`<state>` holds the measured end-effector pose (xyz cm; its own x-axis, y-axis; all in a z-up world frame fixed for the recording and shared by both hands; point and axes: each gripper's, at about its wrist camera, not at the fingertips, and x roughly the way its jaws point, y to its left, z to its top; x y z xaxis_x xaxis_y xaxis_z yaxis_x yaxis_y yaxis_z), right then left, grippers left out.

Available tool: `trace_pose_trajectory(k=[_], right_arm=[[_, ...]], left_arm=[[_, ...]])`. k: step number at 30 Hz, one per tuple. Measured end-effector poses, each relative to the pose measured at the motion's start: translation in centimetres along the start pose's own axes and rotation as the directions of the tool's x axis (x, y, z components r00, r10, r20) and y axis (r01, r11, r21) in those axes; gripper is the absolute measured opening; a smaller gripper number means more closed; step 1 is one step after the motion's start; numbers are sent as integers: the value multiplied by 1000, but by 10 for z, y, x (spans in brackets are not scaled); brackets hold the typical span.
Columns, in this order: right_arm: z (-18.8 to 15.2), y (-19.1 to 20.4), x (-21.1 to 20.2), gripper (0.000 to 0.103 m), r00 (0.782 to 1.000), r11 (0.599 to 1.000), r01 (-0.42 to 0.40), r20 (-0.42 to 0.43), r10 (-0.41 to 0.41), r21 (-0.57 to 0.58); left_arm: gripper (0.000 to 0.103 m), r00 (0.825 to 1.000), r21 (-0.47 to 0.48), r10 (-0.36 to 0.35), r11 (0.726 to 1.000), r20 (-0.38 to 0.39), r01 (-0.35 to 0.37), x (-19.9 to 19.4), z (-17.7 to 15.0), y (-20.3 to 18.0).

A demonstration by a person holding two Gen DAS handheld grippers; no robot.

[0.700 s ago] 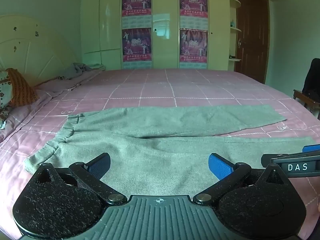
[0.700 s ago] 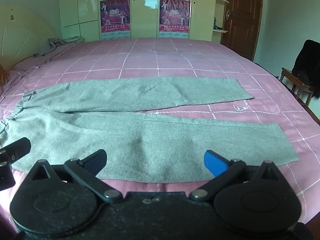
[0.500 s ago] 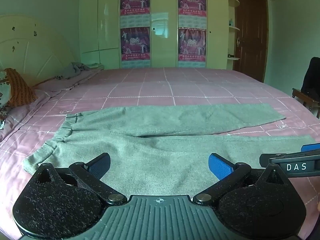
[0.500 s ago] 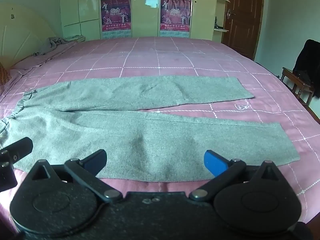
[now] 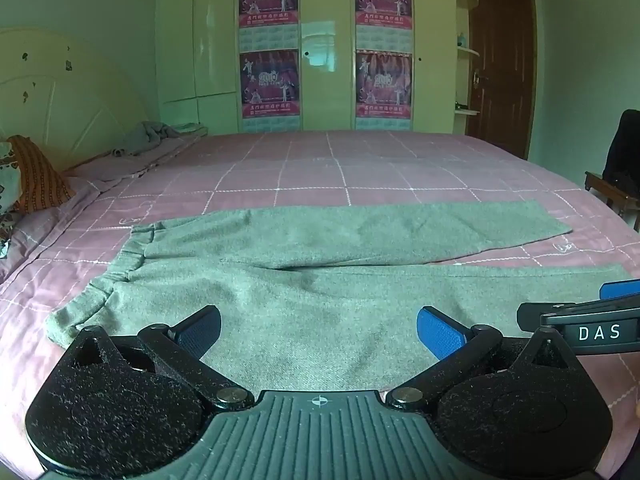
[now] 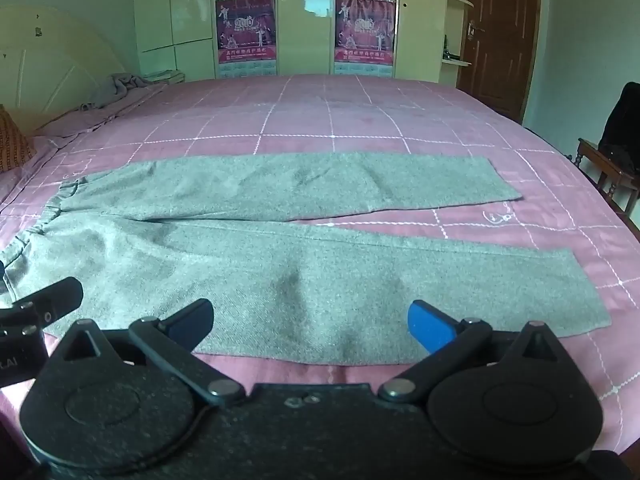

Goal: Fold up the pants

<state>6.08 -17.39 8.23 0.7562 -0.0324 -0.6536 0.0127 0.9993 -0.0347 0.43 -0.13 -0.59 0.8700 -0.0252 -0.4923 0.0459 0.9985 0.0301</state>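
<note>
Grey pants lie flat on the pink bed, waistband to the left, both legs stretched to the right and slightly apart. They also show in the right wrist view. My left gripper is open and empty, above the near leg towards the waist. My right gripper is open and empty, above the near leg's front edge further right. Part of the right gripper shows at the right of the left wrist view. Part of the left gripper shows at the left of the right wrist view.
The pink checked bedspread stretches behind the pants. A pillow and a crumpled grey cloth lie by the headboard at left. A wardrobe with posters stands behind. A door and a wooden chair are at right.
Both views have shifted slightly; the pants lie as before. Both grippers stay open.
</note>
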Motion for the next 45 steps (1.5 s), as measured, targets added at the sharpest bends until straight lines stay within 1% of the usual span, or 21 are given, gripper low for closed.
trace_pose_trajectory(k=[12,45], right_arm=[[2,-5,-1,103,1000,1000,11,7,-11,14],[2,-4,-1,103,1000,1000,8,2,-8,15]], left_arm=[[103,1000,6,4,1000,5,-4,1,3,0],[103,1000,19,-10,1000,4,10,0,4,-5]])
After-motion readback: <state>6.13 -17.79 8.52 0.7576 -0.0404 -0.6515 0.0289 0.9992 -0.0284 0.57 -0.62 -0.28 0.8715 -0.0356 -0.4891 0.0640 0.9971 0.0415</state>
